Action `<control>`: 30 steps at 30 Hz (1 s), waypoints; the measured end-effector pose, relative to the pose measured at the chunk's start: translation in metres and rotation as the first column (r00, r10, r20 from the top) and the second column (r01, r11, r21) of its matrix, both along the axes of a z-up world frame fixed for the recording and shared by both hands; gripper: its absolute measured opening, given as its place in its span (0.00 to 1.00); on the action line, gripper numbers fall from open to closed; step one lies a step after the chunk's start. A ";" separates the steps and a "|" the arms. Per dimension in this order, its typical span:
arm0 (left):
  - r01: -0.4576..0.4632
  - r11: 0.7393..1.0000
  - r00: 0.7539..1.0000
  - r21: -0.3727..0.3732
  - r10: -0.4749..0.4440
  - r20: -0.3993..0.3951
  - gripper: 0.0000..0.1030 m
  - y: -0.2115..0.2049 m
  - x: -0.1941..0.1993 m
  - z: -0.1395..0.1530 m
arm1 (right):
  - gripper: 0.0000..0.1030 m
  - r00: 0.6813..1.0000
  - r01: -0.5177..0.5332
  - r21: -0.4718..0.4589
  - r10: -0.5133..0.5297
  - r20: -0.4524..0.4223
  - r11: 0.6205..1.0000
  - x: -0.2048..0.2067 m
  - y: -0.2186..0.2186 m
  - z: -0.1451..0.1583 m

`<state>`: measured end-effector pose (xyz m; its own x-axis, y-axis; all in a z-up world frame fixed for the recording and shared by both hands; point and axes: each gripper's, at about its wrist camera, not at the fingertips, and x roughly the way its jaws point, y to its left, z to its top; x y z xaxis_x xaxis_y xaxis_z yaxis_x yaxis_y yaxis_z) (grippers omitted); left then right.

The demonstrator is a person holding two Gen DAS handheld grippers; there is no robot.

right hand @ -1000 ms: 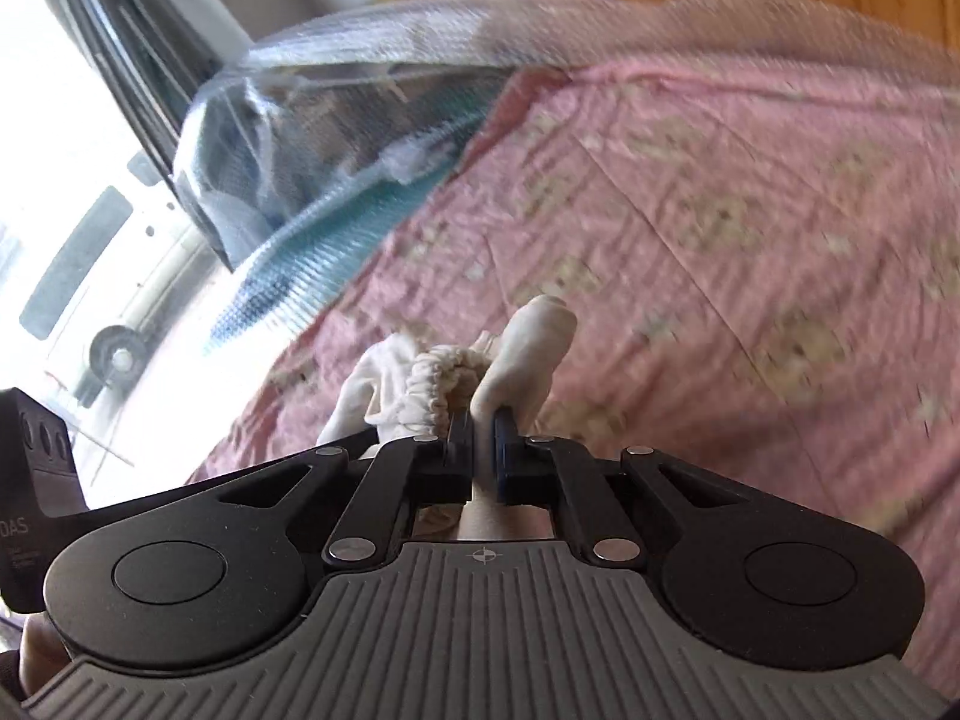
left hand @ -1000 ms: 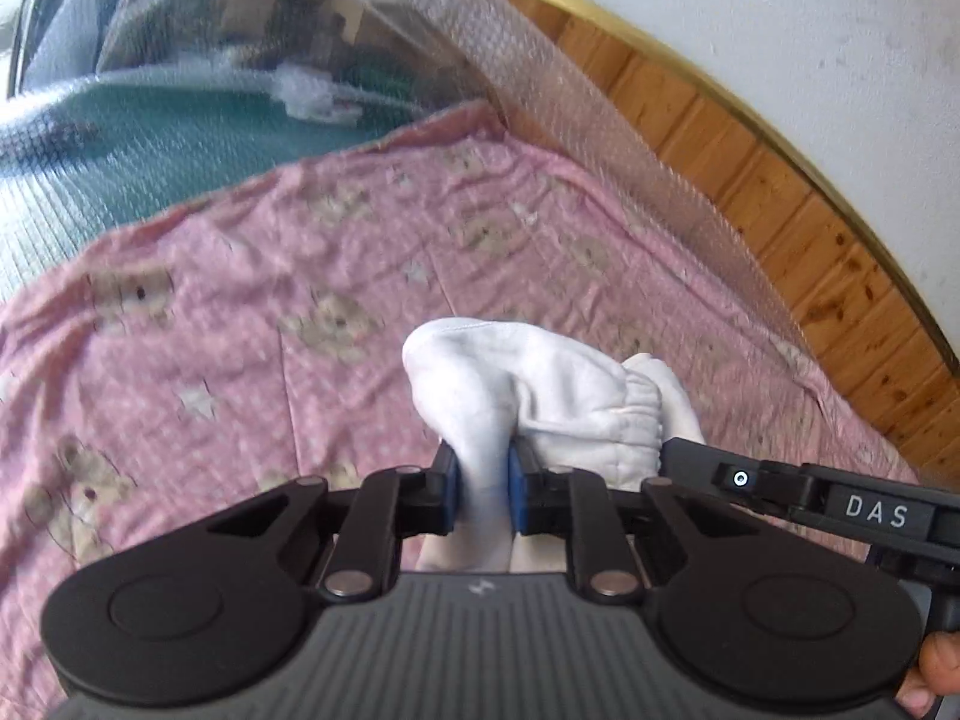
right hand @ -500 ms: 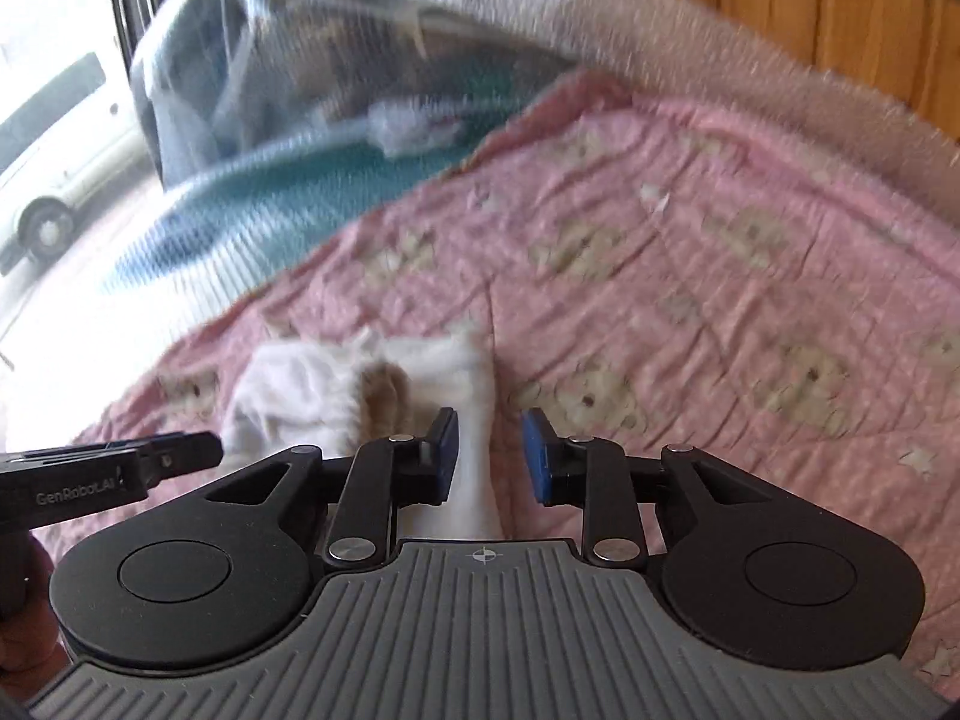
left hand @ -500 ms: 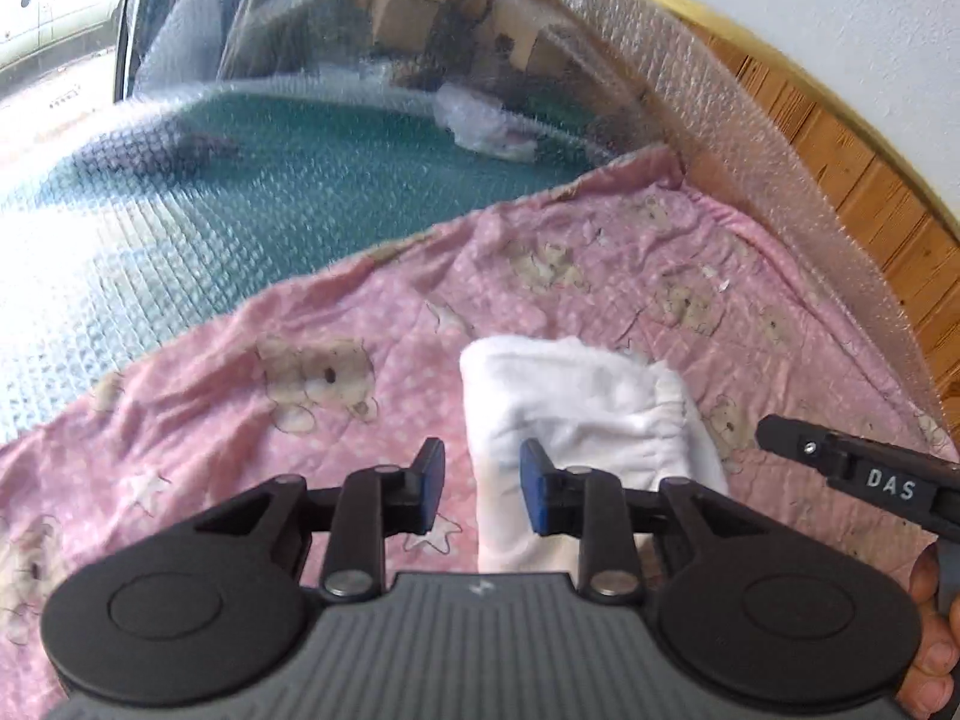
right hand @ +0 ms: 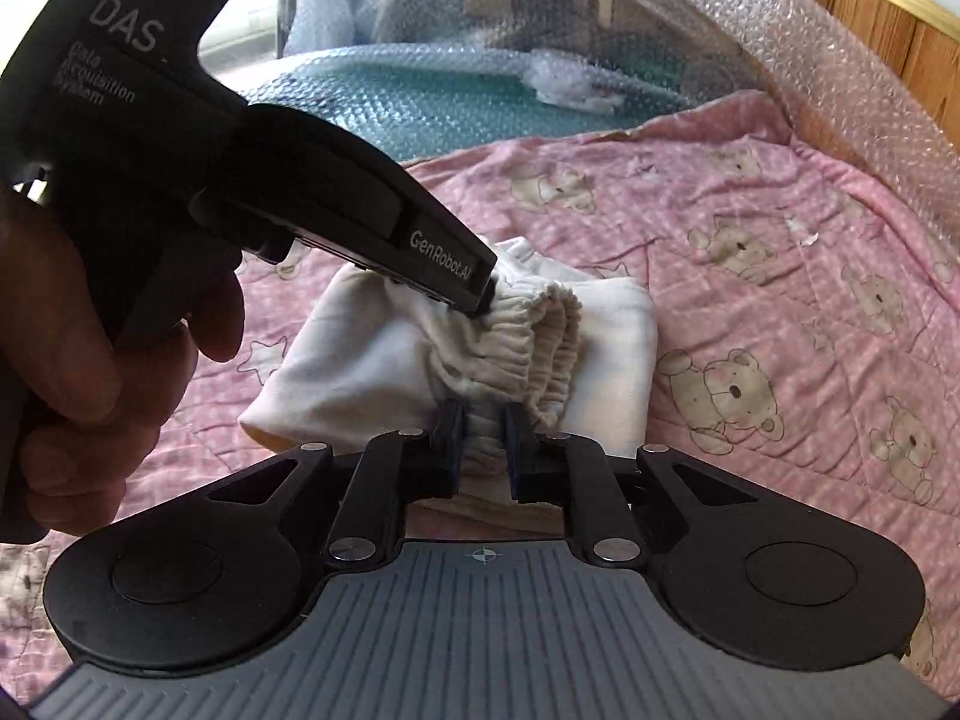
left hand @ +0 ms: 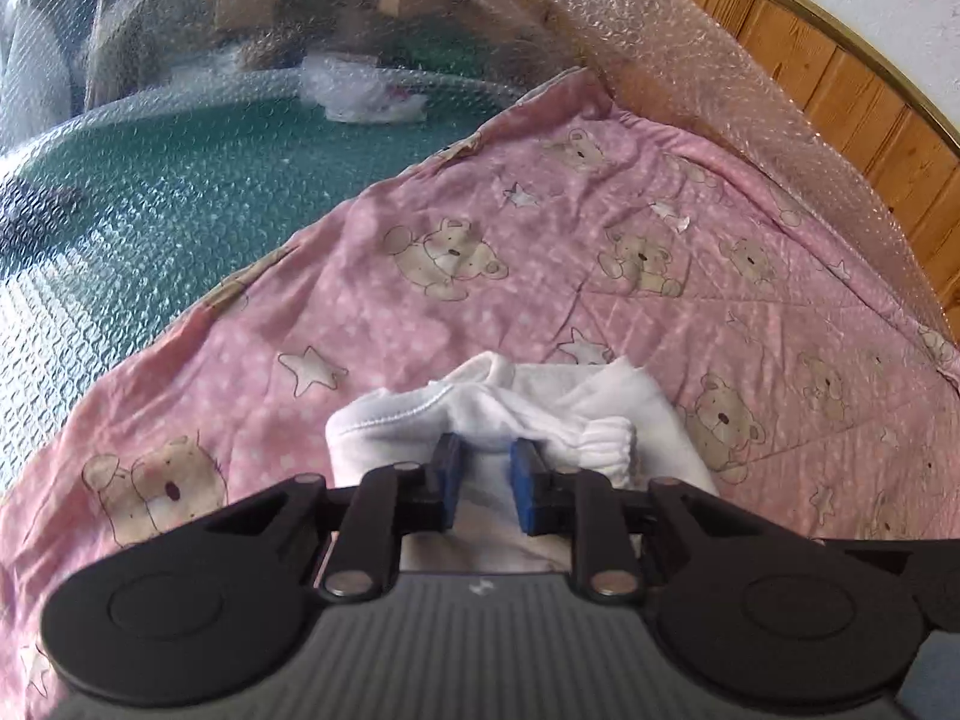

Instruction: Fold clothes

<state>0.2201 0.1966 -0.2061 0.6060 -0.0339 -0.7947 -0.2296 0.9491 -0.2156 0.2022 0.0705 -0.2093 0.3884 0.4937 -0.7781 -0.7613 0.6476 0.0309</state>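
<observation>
A small white garment (left hand: 540,414) with a gathered elastic waistband lies folded in a bundle on the pink teddy-bear quilt (left hand: 420,276). In the left wrist view my left gripper (left hand: 485,477) is open, its blue pads either side of the bundle's near edge. In the right wrist view the garment (right hand: 384,354) lies in front of my right gripper (right hand: 483,441), which is open with its jaws straddling the waistband ruffle. The left gripper's black body (right hand: 288,204) reaches in from the left, its tip touching the garment's top.
Bubble wrap (left hand: 690,42) covers a wooden headboard (left hand: 852,78) at the back and right, and a teal surface (left hand: 150,192) at the left. A crumpled plastic bag (left hand: 366,93) lies beyond the quilt. A hand (right hand: 90,324) holds the left gripper.
One second ago both grippers were shut on the raised garment. They opened and let it down onto the quilt. Now both are open and low, close over the bundle.
</observation>
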 end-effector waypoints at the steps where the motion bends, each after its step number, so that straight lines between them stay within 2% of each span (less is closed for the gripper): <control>1: -0.012 1.000 1.000 -0.022 0.013 0.013 0.19 0.004 -0.005 0.008 | 0.14 1.000 -0.002 0.006 0.002 -0.030 1.000 0.005 -0.002 0.005; 2: -0.025 0.999 0.999 -0.034 0.027 0.042 0.19 0.009 -0.015 0.019 | 0.14 0.999 0.005 0.030 -0.003 -0.042 1.000 0.007 -0.006 0.015; 4: -0.048 0.998 0.994 -0.047 0.053 0.093 0.20 0.015 -0.034 0.036 | 0.14 1.000 0.022 0.102 -0.023 0.008 0.995 0.006 -0.015 0.039; 5: -0.060 0.996 0.993 -0.059 0.065 0.102 0.22 0.017 -0.043 0.040 | 0.14 0.999 0.031 0.105 -0.033 0.016 0.994 0.009 -0.015 0.041; 7: -0.055 0.994 0.996 -0.095 0.061 0.062 0.22 0.017 -0.048 0.030 | 0.14 0.998 0.056 0.079 -0.056 -0.002 0.995 0.020 -0.009 0.029; 9: -0.059 0.996 0.998 -0.073 0.059 -0.004 0.21 0.012 -0.048 0.007 | 0.16 0.997 0.074 0.073 -0.072 -0.030 0.995 0.026 -0.010 0.023; 10: -0.057 0.997 0.998 -0.059 0.057 -0.015 0.24 0.011 -0.049 -0.004 | 0.22 0.996 0.082 0.074 -0.079 -0.046 0.994 0.028 -0.012 0.021; 11: -0.046 0.998 0.999 -0.037 0.046 -0.006 0.25 0.009 -0.052 -0.008 | 0.23 0.994 0.090 0.074 -0.085 -0.062 0.993 0.030 -0.014 0.019; 13: -0.047 0.998 0.999 -0.031 0.047 -0.018 0.24 0.009 -0.054 -0.002 | 0.23 0.991 0.106 0.075 -0.099 -0.094 0.992 0.033 -0.018 0.016; 15: -0.045 0.999 0.998 -0.027 0.044 -0.032 0.23 0.005 -0.058 0.007 | 0.27 0.987 0.129 0.080 -0.120 -0.107 0.988 0.033 -0.026 0.018; 16: -0.035 0.999 0.999 -0.018 0.035 -0.031 0.26 -0.001 -0.061 0.014 | 0.37 0.986 0.151 0.092 -0.144 -0.086 0.984 0.027 -0.036 0.028; 17: -0.025 1.000 0.999 -0.010 0.025 -0.031 0.31 -0.007 -0.064 0.021 | 0.53 0.983 0.176 0.096 -0.169 -0.073 0.980 0.021 -0.048 0.037; 18: -0.011 1.000 1.000 -0.002 0.011 -0.027 0.34 -0.015 -0.067 0.029 | 0.56 0.978 0.203 0.092 -0.197 -0.067 0.975 0.015 -0.062 0.043; 20: 0.012 1.000 1.000 0.008 -0.012 -0.028 0.52 -0.037 -0.074 0.043 | 0.56 0.964 0.260 0.060 -0.256 -0.069 0.964 0.001 -0.094 0.048; 23: 0.045 0.999 0.998 0.014 -0.044 -0.047 0.68 -0.077 -0.088 0.058 | 0.56 0.918 0.383 -0.024 -0.383 -0.103 0.923 -0.023 -0.151 0.040; 25: 0.086 0.996 0.995 0.004 -0.086 -0.058 0.74 -0.104 -0.098 0.065 | 0.56 0.873 0.468 -0.027 -0.467 -0.142 0.883 -0.044 -0.193 0.036; 30: 0.211 0.978 0.971 0.000 -0.209 -0.117 0.77 -0.177 -0.123 0.077 | 0.58 0.766 0.628 0.001 -0.618 -0.177 0.779 -0.094 -0.264 0.042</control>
